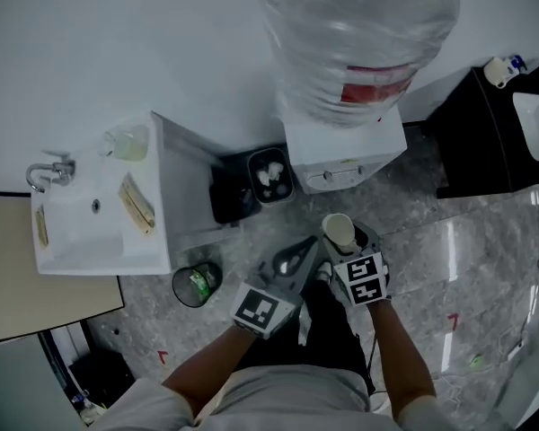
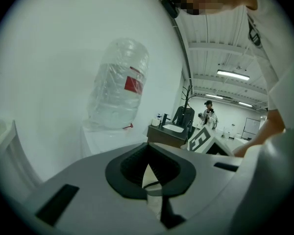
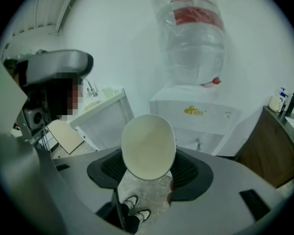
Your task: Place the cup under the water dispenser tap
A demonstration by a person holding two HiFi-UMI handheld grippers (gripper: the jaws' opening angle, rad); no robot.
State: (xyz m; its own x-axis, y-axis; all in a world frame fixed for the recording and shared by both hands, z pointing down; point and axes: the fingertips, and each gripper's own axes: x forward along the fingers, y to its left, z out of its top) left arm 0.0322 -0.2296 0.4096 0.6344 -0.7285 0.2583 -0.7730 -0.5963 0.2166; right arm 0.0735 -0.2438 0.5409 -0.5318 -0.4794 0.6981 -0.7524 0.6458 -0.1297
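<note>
A cream paper cup (image 1: 339, 231) (image 3: 148, 148) sits between the jaws of my right gripper (image 1: 348, 242) (image 3: 149, 168), which is shut on it, with the cup's mouth tilted toward the camera in the right gripper view. The white water dispenser (image 1: 346, 155) (image 3: 198, 114) stands ahead, carrying a big clear bottle (image 1: 359, 34) (image 2: 118, 84) with a red label. Its tap (image 3: 198, 143) shows under the front panel, beyond the cup and apart from it. My left gripper (image 1: 295, 259) (image 2: 148, 155) hangs beside the right one, shut and holding nothing.
A white sink unit (image 1: 81, 214) stands on the left. A black bin (image 1: 269, 176) with white scraps sits beside the dispenser, and a small round bin (image 1: 198, 284) is on the floor. A dark cabinet (image 1: 499, 133) is on the right. A person stands far off in the room (image 2: 207, 114).
</note>
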